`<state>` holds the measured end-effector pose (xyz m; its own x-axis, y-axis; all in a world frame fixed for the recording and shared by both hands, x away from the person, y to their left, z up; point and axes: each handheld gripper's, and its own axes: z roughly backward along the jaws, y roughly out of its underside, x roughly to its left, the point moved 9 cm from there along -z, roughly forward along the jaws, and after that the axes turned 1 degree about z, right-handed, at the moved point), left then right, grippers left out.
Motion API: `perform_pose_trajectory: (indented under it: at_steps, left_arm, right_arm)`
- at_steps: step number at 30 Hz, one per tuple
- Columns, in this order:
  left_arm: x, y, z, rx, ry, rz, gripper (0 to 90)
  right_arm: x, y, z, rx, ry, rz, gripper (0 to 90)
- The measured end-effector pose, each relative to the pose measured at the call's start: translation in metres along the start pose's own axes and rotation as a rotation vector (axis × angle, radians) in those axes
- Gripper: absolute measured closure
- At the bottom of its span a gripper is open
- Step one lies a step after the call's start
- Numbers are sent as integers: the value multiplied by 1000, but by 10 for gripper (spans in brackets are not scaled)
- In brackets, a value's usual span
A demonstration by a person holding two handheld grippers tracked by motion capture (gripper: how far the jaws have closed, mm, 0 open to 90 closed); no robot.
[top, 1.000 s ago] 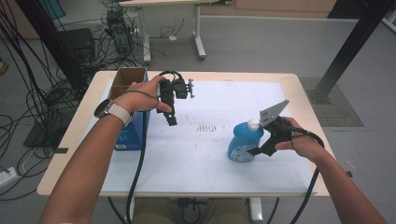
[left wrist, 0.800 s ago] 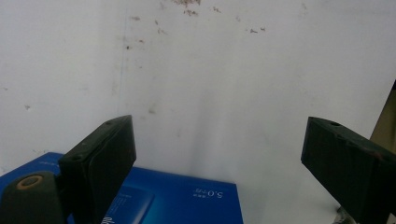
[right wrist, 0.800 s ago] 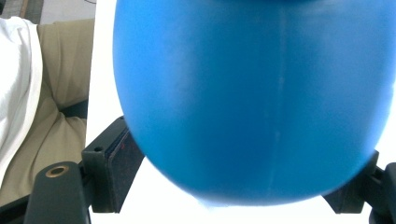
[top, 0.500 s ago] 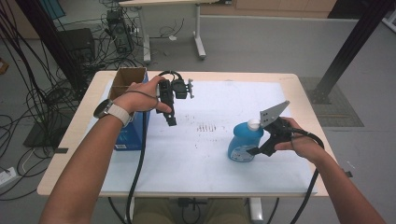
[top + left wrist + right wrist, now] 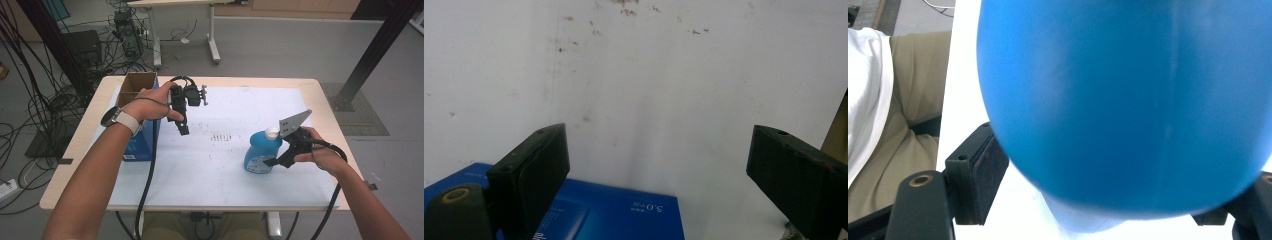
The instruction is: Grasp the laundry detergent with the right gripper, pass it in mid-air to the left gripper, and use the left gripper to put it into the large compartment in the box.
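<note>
The blue bottle (image 5: 260,156) (white cap) stands near the tabletop's (image 5: 310,87) right edge; the right hand-held gripper (image 5: 272,162) has been closing around it. The left hand-held gripper (image 5: 184,131) hangs apart and empty above the blue box (image 5: 624,212) printed "5.0".

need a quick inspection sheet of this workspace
surface: white mat on a wooden table, faint marks mid-mat
job's things: blue bottle upright on the mat, white cap
clutter: open blue box at the left edge
grippers: left gripper raised, jaws wide, empty; right gripper with jaws just closing around the bottle, contact unclear
cables: one trails from each gripper off the near edge
surroundings: cable tangle on the floor left, another table behind
</note>
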<state>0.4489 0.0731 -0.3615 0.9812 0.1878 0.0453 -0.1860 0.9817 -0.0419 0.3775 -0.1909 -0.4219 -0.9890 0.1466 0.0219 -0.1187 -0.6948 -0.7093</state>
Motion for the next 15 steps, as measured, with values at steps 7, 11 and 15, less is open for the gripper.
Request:
perform_pose_trajectory:
  at_steps: [7,11,15]
  left_arm:
    - [0,0,0,0,1,0,104]
    - [0,0,0,0,0,0,104]
    - [0,0,0,-1,1,2,105]
  right_arm:
    - [-1,1,-2,-13,7,-1,241]
    - [-1,2,-2,-16,6,-1,243]
    - [0,1,-3,-29,7,0,245]
